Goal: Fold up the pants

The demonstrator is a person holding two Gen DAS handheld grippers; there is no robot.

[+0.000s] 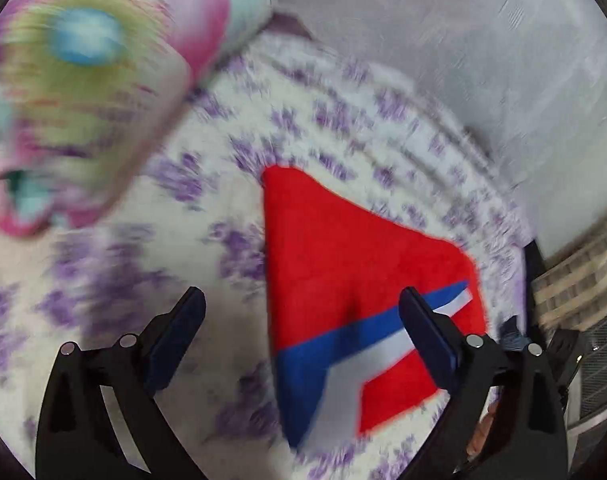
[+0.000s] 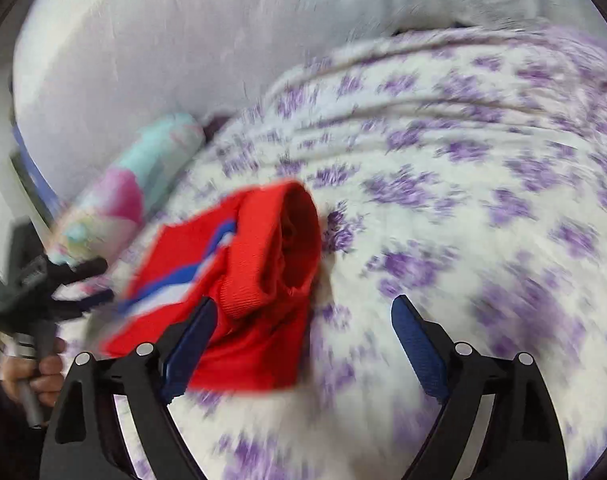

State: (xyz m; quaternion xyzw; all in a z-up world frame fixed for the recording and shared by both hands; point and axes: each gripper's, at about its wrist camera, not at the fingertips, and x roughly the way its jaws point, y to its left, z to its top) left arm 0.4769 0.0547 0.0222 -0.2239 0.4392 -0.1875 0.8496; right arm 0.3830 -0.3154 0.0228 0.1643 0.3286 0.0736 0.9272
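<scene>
Although both views are smeared by motion blur, the red pants (image 1: 343,280) can be located: they lie on the purple-flowered bedspread (image 1: 207,184), already compacted into a short bundle, with the blue and white stripe (image 1: 355,348) showing on top.

Position relative to the left gripper (image 1: 301,312): the pants lie ahead and to its right, partly between the fingers. The bundle's long axis runs away from this camera, narrowing towards the far end. The right-hand finger (image 1: 427,340) overlaps the striped area in the picture; contact cannot be confirmed. Jaws stand wide apart and hold nothing.

Position relative to the right gripper (image 2: 303,320): the pants (image 2: 259,280) lie ahead and to its left, the ribbed waistband (image 2: 263,248) rolled open towards the camera. The left-hand finger (image 2: 191,340) crosses the near edge of the cloth; touching or merely in front cannot be told. Jaws likewise stand wide, nothing clamped.

Judgement: each gripper has the garment on its inner side, so the pants lie between the two; neither is clearly nearer. Folding appears well advanced.

Noted: a pastel pillow (image 1: 83,92) lies beyond the pants, clear of them
</scene>
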